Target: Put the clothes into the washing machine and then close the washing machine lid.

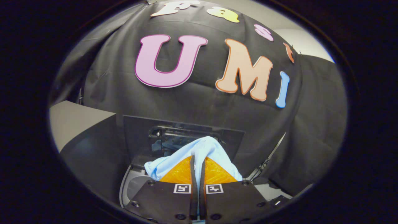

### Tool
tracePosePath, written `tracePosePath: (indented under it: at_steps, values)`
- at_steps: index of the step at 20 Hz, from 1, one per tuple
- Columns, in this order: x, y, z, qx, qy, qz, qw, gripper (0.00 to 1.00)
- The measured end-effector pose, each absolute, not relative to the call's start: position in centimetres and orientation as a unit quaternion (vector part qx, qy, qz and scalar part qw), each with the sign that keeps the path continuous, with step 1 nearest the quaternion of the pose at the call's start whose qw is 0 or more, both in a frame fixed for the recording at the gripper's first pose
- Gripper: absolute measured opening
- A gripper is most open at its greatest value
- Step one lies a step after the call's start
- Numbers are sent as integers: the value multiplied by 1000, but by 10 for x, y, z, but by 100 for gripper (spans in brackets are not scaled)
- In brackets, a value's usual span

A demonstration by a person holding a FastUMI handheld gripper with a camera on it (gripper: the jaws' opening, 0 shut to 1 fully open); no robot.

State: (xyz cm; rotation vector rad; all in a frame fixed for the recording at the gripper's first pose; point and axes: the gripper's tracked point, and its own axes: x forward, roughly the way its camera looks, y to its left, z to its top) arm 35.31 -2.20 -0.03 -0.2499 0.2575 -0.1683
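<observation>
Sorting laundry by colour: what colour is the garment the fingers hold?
Light blue, plain; the garment shows clearest in the gripper view.

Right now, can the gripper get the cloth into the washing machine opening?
Probably yes: the gripper is shut on the light blue cloth, the lid stands raised, and nothing lies between.

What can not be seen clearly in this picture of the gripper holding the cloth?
- Washing machine drum: gripper view, covered by the gripper and the light blue cloth it is shut on.
- Raised lid: lower middle hidden behind the cloth.
- The cloth's full shape and lower part: hidden by the fingers.
</observation>
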Motion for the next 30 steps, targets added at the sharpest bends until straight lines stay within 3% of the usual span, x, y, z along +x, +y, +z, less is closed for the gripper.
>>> tracePosePath:
  at_steps: [2, 7, 13, 15, 20, 22, 30]
  values:
    - [351, -26, -20, -105, 142, -88, 980, 8]
    - [352, -22, -42, -60, 169, -78, 981, 8]
    - [352, -26, -21, -65, 141, -67, 986, 28]
    - [351, -28, -5, -65, 125, -75, 987, 27]
    - [359, -27, 13, -64, 111, -82, 988, 93]
    - [362, -24, 18, -61, 109, -79, 989, 98]
    - [390, -16, 58, -69, 74, -79, 992, 98]
